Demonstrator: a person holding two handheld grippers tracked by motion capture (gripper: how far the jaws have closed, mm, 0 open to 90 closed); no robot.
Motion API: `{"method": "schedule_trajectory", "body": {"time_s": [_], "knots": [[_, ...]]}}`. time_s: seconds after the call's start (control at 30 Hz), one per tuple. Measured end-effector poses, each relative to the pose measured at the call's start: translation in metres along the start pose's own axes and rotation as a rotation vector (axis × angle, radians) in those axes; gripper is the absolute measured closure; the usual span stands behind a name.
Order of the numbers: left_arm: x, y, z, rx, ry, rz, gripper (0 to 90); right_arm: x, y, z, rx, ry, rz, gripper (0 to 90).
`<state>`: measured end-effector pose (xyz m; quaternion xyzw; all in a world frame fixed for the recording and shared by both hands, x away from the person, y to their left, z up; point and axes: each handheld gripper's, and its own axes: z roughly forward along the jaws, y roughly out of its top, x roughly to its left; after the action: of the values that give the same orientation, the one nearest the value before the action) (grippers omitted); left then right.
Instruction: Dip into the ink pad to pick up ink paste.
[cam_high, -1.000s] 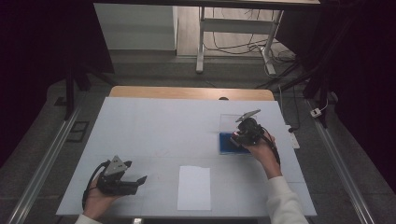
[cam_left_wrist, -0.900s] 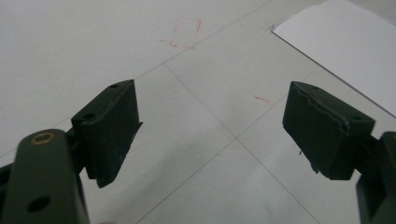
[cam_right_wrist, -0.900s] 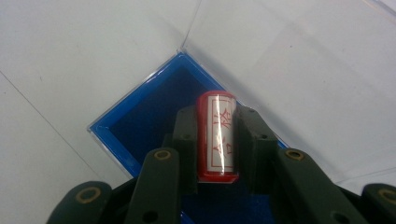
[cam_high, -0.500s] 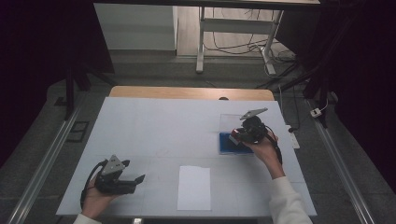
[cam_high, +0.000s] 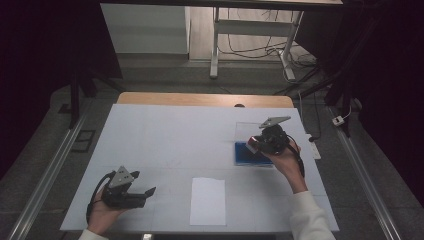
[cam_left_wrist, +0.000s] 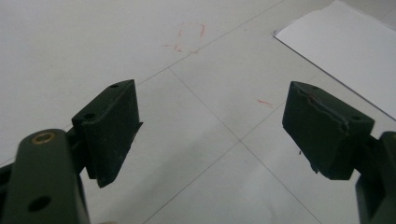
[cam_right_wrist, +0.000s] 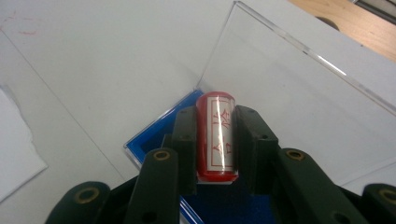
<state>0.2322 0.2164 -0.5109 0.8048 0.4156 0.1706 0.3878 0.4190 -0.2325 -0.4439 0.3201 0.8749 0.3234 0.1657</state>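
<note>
A red cylindrical stamp (cam_right_wrist: 215, 136) with a white label and red characters sits between the jaws of my right gripper (cam_right_wrist: 215, 140), which is shut on it. It is held just above a blue-lined case (cam_right_wrist: 154, 133) whose clear lid (cam_right_wrist: 280, 88) stands open behind. In the high view the right gripper (cam_high: 264, 140) hangs over the blue case (cam_high: 245, 155) at the table's right. My left gripper (cam_high: 142, 192) rests near the front left edge, jaws open and nothing between them (cam_left_wrist: 212, 130). A white sheet of paper (cam_high: 207, 201) lies near the front middle.
The white table (cam_high: 165, 135) has a wooden strip (cam_high: 200, 99) along its far edge. Faint red pen marks (cam_left_wrist: 189, 39) show on the surface ahead of the left gripper. A corner of the paper (cam_left_wrist: 345, 46) lies to the left gripper's right.
The right gripper has lifted slightly over the blue case with the stamp in it. The left gripper has stayed in place.
</note>
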Motion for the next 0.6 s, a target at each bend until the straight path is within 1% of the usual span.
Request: {"method": "schedule_trajectory", "body": {"time_s": [0.27,0.3,0.37,0.43,0.53,0.6], "knots": [[0.001,0.0,0.0,0.0,0.0,0.005,19.1,0.002,-0.003,-0.009,-0.034,0.017,0.005,70.3],[0.001,0.0,0.0,0.0,0.0,0.005,19.1,0.002,-0.003,-0.01,-0.034,0.016,0.015,70.4],[0.001,0.0,0.001,0.002,-0.003,0.008,19.1,0.003,-0.005,-0.014,-0.041,0.022,0.016,70.3],[0.0,0.001,0.001,0.003,-0.003,0.012,19.1,0.004,-0.005,-0.018,-0.047,0.021,0.008,70.3],[0.0,0.002,0.002,-0.002,-0.002,0.015,19.2,0.007,-0.006,-0.025,-0.069,0.034,0.009,70.3],[-0.001,0.003,0.002,-0.004,-0.002,0.024,19.2,0.009,-0.006,-0.027,-0.072,0.039,0.003,70.4]]}}
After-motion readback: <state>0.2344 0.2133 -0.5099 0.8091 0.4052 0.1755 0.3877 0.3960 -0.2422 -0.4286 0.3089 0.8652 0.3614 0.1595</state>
